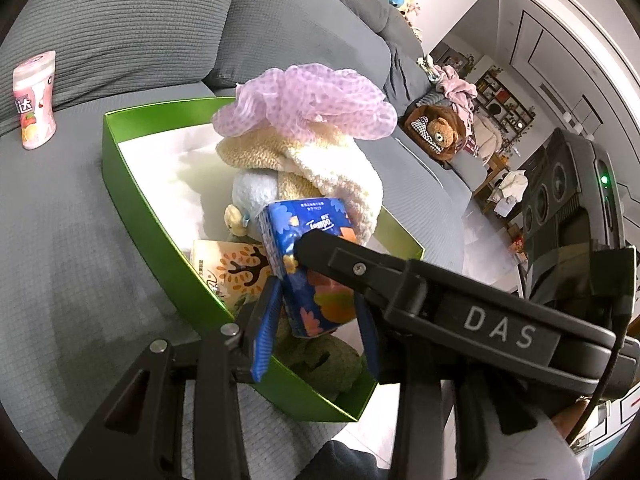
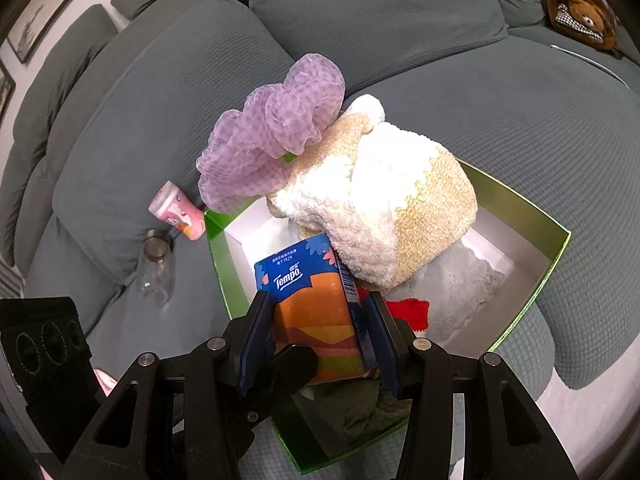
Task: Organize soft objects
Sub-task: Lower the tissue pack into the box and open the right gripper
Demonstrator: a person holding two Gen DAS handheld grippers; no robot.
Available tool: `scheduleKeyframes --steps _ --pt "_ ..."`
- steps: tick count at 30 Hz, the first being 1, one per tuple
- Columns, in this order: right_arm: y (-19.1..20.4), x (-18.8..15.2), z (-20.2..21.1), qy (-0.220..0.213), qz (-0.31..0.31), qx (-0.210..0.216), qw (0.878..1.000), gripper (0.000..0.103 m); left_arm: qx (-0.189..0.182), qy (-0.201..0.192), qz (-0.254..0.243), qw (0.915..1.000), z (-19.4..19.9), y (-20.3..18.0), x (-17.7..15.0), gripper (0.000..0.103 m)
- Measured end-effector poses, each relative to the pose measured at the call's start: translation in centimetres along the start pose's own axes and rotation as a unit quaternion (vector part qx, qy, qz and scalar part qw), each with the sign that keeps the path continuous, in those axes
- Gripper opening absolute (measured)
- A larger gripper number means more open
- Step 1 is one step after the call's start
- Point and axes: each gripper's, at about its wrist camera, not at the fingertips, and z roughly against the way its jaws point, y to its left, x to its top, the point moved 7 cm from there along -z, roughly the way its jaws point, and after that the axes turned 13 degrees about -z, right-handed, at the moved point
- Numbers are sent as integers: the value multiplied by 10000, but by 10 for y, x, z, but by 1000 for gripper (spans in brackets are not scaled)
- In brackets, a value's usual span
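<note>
left wrist view: green box (image 1: 160,236) sits on the grey sofa (image 1: 100,32), stuffed with soft stuff. There's a purple mesh pouf (image 1: 308,100) on top, a cream knit towel (image 1: 320,168) under it and a beige tissue pack (image 1: 232,268) down by the near wall.
left gripper (image 1: 316,304): blue fingers (image 1: 266,328) sit on either side of the blue Tempo tissue pack (image 1: 308,256), can't tell if they're actually pressing it.
also there: a pink canister (image 1: 35,100) stands upright on the sofa, well apart from the box.
right wrist view: same pack (image 2: 316,312) is over the near end of the box (image 2: 552,264), leaning on the towel (image 2: 384,208).
right gripper (image 2: 320,336): partly open, both fingers (image 2: 256,340) clamped flat on the pack's sides.
off to the side: a clear bottle (image 2: 156,272) lies on the sofa near the tipped canister (image 2: 180,216).
</note>
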Motion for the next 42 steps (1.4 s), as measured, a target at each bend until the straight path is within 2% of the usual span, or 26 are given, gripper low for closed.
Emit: scheduleKeyframes --steps 7,20,25,33,38,42 --pt "0 0 -4 45 -16 -67 10000 51 122 44 -46 9999 -1 -1 -1 45" --pt "3 -1 -6 68 16 -160 9998 51 299 62 -206 9993 -1 -7 -1 50" --pt "4 -1 -7 55 40 -210 9998 51 293 62 -340 9990 -3 -11 -1 60" --pt "4 0 -3 -20 91 -262 9996 51 317 62 -340 9989 -5 -10 0 63" --pt "5 0 3 -134 149 -273 9994 59 303 29 -390 9988 -2 -13 1 65" --pt "7 2 8 -248 169 -324 9990 60 301 -74 -486 9983 3 -16 3 73"
